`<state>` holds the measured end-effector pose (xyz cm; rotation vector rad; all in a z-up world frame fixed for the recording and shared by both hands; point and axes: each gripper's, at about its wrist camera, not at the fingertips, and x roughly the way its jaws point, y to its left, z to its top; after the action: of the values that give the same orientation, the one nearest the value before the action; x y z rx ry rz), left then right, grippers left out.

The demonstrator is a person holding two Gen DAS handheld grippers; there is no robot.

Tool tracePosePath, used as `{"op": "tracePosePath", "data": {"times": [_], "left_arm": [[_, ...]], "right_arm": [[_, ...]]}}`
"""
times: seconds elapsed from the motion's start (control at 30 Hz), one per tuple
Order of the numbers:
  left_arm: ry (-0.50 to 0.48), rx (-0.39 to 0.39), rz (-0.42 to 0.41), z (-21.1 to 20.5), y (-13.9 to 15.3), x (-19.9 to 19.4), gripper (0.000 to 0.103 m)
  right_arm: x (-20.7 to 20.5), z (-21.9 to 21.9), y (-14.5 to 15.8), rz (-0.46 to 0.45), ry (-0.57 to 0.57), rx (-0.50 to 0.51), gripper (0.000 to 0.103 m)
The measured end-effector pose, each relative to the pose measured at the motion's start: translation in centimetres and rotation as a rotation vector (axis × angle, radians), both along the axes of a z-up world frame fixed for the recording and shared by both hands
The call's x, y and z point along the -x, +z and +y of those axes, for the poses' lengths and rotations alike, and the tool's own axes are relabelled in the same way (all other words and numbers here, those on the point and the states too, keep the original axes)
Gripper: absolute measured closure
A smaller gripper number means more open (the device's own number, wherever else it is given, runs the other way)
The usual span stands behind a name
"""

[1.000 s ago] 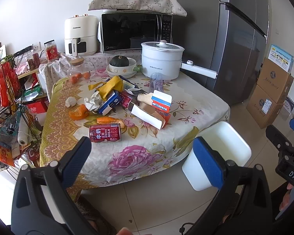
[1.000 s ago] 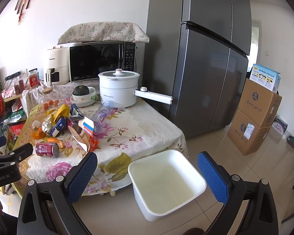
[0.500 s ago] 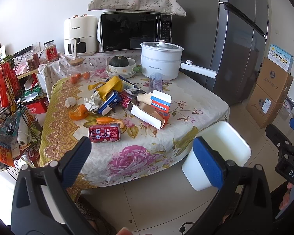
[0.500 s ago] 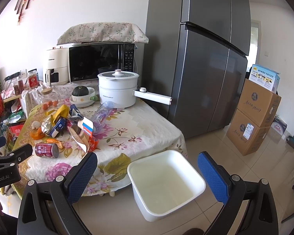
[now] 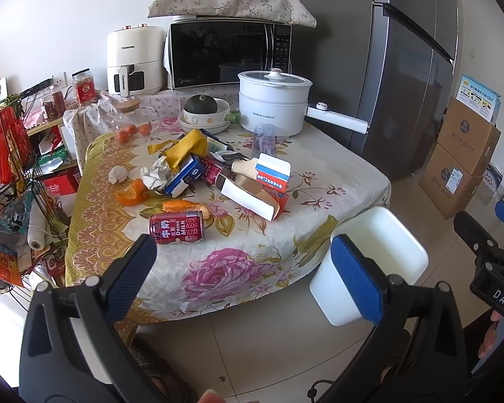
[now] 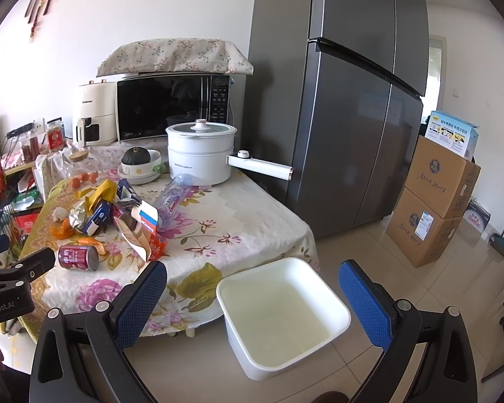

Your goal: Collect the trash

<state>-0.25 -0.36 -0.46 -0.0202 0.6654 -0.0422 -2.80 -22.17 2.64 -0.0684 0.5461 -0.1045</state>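
Left wrist view shows the left gripper [image 5: 242,262] wide open and empty, a red can [image 5: 176,227] reading "DRINK MILK" lying at 11 o'clock (the white bin [image 5: 376,262] stands on the floor at 2 o'clock), and the right gripper [image 6: 252,299] gapes empty too.

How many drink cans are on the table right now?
2, as far as I can see. A red milk can lies on its side near the table's front edge; another red can is half buried in the trash pile behind it. More may be hidden there.
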Motion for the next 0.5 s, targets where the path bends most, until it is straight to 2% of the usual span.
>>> {"op": "tracePosePath", "data": {"times": [0.23, 0.5], "left_arm": [[-0.025, 0.028, 0.016, 0.3, 0.1, -0.4, 0.000], [-0.050, 0.035, 0.038, 1.9, 0.7, -2.8, 0.000]], "right_arm": [[-0.4, -0.5, -0.1, 0.018, -0.013, 0.008, 0.000], [-3.0, -0.7, 1.0, 0.073, 0.051, -0.020, 0.000]]}}
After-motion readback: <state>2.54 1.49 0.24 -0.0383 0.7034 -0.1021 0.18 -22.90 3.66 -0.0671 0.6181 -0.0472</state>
